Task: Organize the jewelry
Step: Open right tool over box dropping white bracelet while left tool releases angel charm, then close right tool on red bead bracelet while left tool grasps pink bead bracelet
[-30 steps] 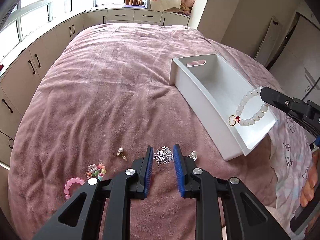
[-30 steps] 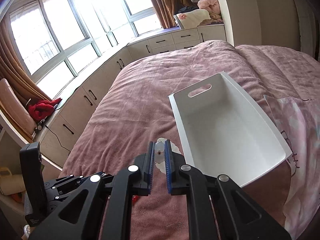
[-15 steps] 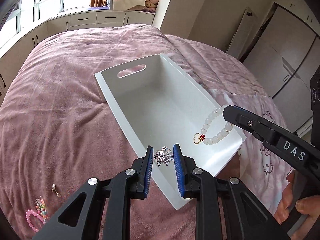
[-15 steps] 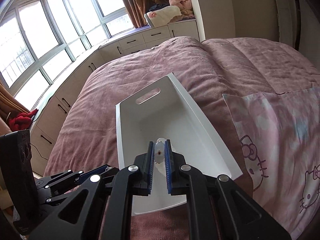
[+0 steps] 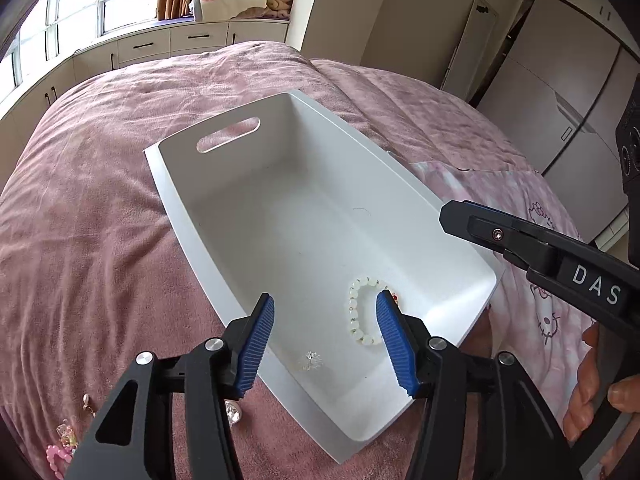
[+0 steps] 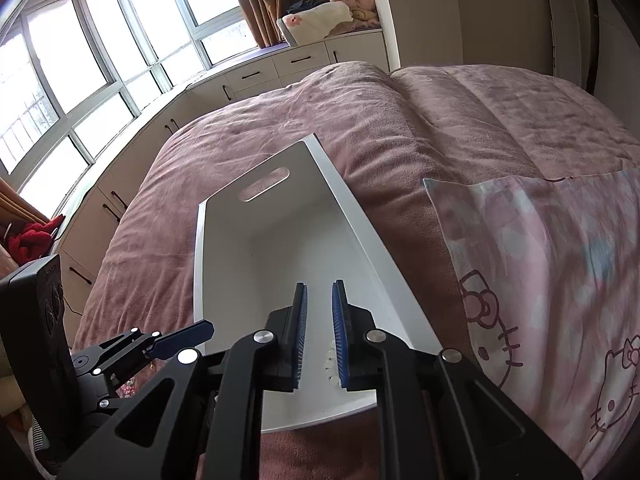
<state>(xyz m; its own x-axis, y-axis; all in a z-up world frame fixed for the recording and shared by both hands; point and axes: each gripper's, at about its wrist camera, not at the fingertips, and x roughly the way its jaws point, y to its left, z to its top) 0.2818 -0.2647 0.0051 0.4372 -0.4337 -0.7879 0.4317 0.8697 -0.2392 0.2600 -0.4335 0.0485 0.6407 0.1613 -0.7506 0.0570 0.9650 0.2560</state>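
Both grippers are parked over the near end of the white tray [image 5: 192, 216], lower middle of each frame, probably because that's the drop spot. The left gripper [image 5: 325, 336] is spread wide with nothing held, and the right gripper [image 6: 319, 334] is parted and empty too. The bead bracelet [image 5: 362, 312] and silver brooch [image 5: 311, 360] are lying loose on the tray floor, while a few small pieces [image 5: 66, 440] are left on the pink blanket [image 5: 100, 240] at lower left, so more pickups are likely needed.
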